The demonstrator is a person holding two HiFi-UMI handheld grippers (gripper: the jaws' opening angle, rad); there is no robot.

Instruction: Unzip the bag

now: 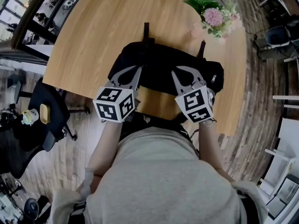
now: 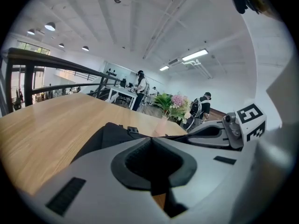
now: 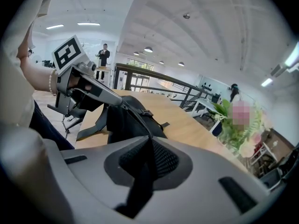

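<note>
Pinching a fold of the black bag [image 1: 163, 64] in right gripper [image 3: 149, 141] jaws; left gripper [image 2: 152, 141] jaws pressed together at the zip [image 3: 135, 118], possibly on its pull. Slumped on the worktop [image 1: 88, 36]: soft, light, floppy. Best held taut beside the zip while pulling

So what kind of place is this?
Probably an open-plan office: a wood table, an office chair beside it, a railing, and desks with people beyond.
</note>
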